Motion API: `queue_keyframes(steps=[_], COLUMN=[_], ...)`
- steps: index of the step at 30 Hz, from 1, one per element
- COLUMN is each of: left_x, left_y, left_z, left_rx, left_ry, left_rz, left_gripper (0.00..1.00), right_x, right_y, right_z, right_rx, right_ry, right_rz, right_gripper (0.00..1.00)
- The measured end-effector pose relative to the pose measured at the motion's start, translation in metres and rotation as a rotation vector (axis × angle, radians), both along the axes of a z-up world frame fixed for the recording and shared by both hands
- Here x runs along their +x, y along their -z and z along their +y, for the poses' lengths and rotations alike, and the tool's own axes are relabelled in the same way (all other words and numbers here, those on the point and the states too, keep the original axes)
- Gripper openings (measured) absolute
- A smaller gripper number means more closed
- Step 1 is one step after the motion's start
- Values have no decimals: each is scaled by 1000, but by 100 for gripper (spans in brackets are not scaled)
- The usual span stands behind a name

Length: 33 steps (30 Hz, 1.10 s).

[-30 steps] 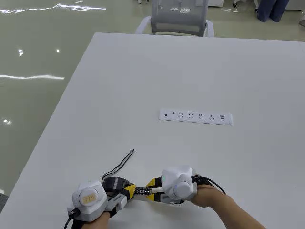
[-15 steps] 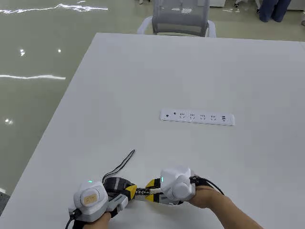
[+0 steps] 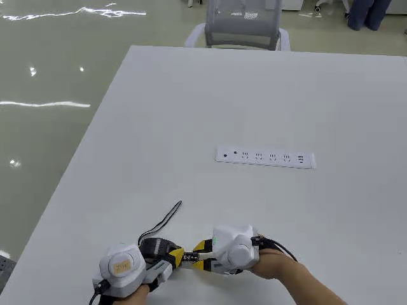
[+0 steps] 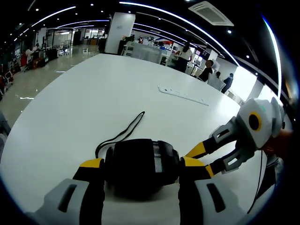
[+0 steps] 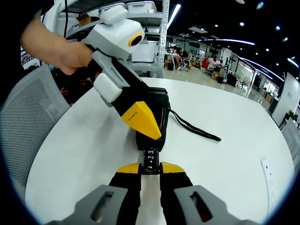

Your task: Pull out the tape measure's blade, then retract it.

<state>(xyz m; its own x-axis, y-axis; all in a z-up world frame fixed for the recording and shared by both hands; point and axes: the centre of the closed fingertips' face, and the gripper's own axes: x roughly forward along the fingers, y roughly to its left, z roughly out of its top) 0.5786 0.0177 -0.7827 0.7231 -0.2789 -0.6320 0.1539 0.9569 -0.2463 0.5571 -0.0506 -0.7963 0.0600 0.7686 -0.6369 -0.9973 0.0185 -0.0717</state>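
Observation:
A black tape measure [image 4: 140,161] sits near the table's front edge, and my left gripper [image 4: 140,164] is shut on its body, one yellow-tipped finger on each side. In the head view the tape measure [image 3: 154,246] lies in front of the left gripper [image 3: 162,254]. A short length of blade [image 5: 151,158] with printed numbers runs out of the case [image 5: 152,117]. My right gripper [image 5: 151,168] is shut on the blade's end, just right of the case. The right gripper [image 3: 199,254] faces the left one, with the blade [image 3: 189,257] between them.
The tape measure's black wrist strap [image 3: 162,219] trails across the white table [image 3: 254,95] toward the far left. A white power strip [image 3: 265,157] lies mid-table. A grey chair [image 3: 241,22] stands past the far edge. The left table edge is close.
The right gripper has come slightly closer to the left one, so the stretch of blade between them looks a little shorter. The camera has shifted a bit.

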Motion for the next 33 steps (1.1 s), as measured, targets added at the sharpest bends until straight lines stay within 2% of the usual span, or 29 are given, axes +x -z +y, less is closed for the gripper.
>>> queue_keyframes(steps=[33], left_x=[0], left_y=[-1], left_z=[4], left_rx=[-1], left_ry=[-1], left_rz=[-2], left_gripper=[61], right_x=[1], right_y=[3], right_z=[21], right_rx=[11], right_ry=[0], right_rz=[2], right_gripper=[13])
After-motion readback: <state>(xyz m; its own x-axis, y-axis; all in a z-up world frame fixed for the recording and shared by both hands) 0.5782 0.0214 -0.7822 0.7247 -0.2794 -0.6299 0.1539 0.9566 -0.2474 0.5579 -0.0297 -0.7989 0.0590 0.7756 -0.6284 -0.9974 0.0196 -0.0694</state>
